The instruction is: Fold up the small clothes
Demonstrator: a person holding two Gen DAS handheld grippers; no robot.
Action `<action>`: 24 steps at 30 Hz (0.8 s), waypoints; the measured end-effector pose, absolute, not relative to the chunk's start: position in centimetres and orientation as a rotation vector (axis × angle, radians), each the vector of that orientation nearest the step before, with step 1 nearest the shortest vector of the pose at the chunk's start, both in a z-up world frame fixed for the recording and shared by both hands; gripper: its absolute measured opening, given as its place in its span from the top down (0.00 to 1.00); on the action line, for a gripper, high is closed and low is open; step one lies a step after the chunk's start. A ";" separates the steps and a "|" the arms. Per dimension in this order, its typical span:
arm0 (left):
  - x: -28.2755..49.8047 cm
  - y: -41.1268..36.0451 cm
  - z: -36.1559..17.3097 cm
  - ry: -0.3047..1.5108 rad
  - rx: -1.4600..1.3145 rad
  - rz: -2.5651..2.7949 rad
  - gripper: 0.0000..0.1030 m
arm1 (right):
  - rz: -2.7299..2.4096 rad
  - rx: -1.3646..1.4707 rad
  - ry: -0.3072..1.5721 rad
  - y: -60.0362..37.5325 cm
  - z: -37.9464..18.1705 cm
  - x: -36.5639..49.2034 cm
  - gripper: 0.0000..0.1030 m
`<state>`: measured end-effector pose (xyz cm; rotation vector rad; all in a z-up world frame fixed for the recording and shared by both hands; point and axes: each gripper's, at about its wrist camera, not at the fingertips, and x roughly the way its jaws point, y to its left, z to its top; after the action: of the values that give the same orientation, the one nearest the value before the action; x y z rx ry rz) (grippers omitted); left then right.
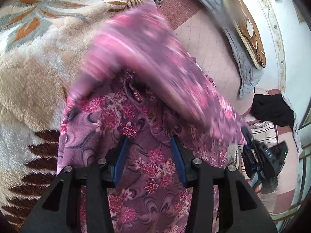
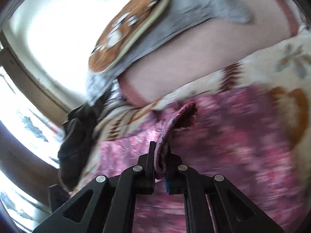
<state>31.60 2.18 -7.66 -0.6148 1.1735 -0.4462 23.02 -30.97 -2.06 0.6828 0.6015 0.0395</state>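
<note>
A pink and purple floral garment (image 1: 147, 167) lies on a cream plush blanket (image 1: 38, 62). My left gripper (image 1: 149, 141) is open and empty, just above the flat part of the garment. My right gripper (image 2: 160, 151) is shut on an edge of the same garment (image 2: 233, 128) and holds that part lifted. The lifted flap (image 1: 143, 58) is blurred and hangs across the left wrist view, with my right gripper (image 1: 247, 136) at its lower right end.
A grey quilted cushion with a brown patterned cover (image 1: 245, 29) lies on a pink mattress (image 1: 213, 54) beyond the blanket. Dark clothing (image 1: 272, 110) sits at the right by a white wall. It also shows in the right wrist view (image 2: 77, 136), near a window.
</note>
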 end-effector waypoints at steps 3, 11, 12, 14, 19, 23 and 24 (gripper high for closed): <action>31.7 1.9 -7.7 1.178 -0.622 -0.439 0.59 | -0.036 0.721 0.597 -34.5 -3.4 21.0 0.94; 32.3 1.6 -7.5 1.199 -0.620 -0.423 0.59 | -0.114 0.822 0.622 -39.0 -7.0 18.7 0.94; 32.3 1.5 -7.5 1.202 -0.614 -0.422 0.59 | -0.110 0.826 0.607 -38.9 -6.9 18.6 0.94; 32.0 1.3 -7.0 1.222 -0.594 -0.414 0.59 | -0.116 0.831 0.690 -39.1 -7.8 18.7 0.93; 29.4 -0.5 -2.8 1.151 -0.459 -0.540 0.54 | -0.176 0.775 0.581 -38.7 -5.2 16.3 0.89; 30.6 -2.5 -1.7 1.067 -0.277 -0.452 0.41 | -0.099 0.653 0.570 -36.5 -4.2 17.2 0.86; 31.3 -2.8 -2.5 1.093 -0.250 -0.423 0.41 | -0.082 0.633 0.611 -36.1 -4.8 18.0 0.84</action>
<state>31.29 -2.76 -2.51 -0.2500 1.0927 -0.4227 18.00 -36.15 -4.80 0.6327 0.6107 -0.0819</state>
